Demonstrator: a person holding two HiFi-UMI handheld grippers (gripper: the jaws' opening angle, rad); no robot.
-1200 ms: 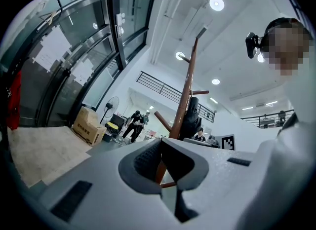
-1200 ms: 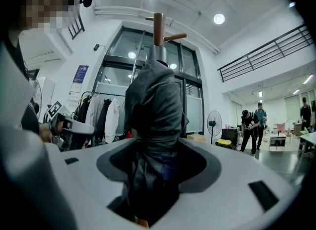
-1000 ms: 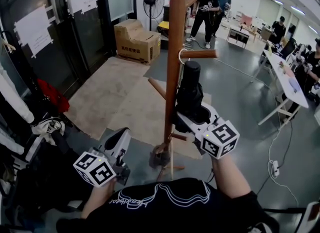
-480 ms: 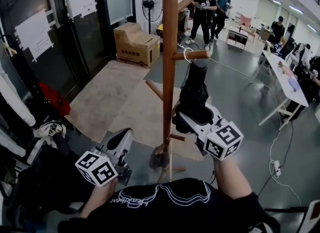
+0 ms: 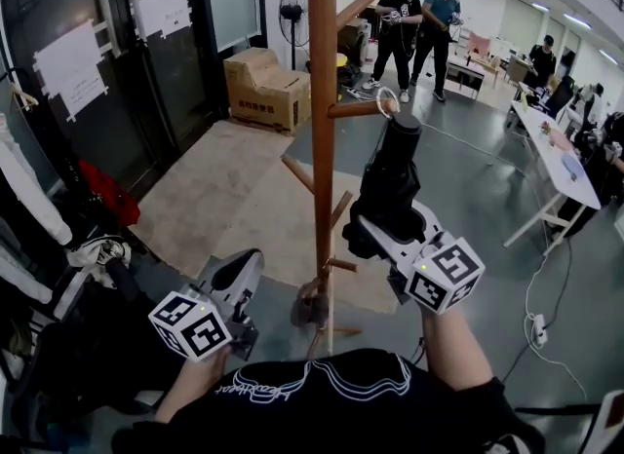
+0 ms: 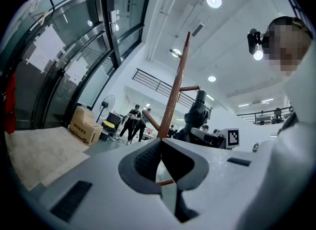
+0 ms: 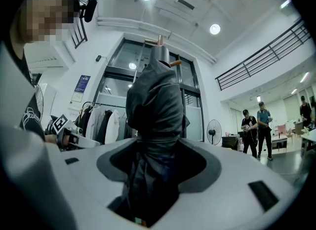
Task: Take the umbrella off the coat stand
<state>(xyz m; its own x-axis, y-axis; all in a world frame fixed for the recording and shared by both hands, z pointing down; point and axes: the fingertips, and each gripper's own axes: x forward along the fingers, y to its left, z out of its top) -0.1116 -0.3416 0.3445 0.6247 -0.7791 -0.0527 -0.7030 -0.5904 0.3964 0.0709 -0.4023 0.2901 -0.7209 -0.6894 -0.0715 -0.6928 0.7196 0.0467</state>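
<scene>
The brown wooden coat stand [image 5: 321, 131] rises in the middle of the head view, with a side peg [image 5: 356, 108] pointing right. The folded black umbrella [image 5: 390, 184] stands upright just right of the pole. Its white strap loop [image 5: 388, 99] sits at the very tip of that peg; whether it still hangs on the peg I cannot tell. My right gripper [image 5: 378, 230] is shut on the umbrella's lower part, and the umbrella [image 7: 153, 105] fills the space between its jaws [image 7: 155, 150]. My left gripper [image 5: 241, 267] is low at the left, shut and empty [image 6: 160, 145].
A cardboard box [image 5: 268, 82] and a standing fan [image 5: 297, 4] are behind the stand. Two people [image 5: 414, 18] stand at the back. White tables [image 5: 561, 165] line the right side. Hanging clothes [image 5: 29, 199] crowd the left edge. A brown mat [image 5: 224, 189] lies under the stand.
My right gripper has moved right and up with the umbrella. The strap loop has slid along the peg from near the pole out to its tip. The left gripper has stayed put.
</scene>
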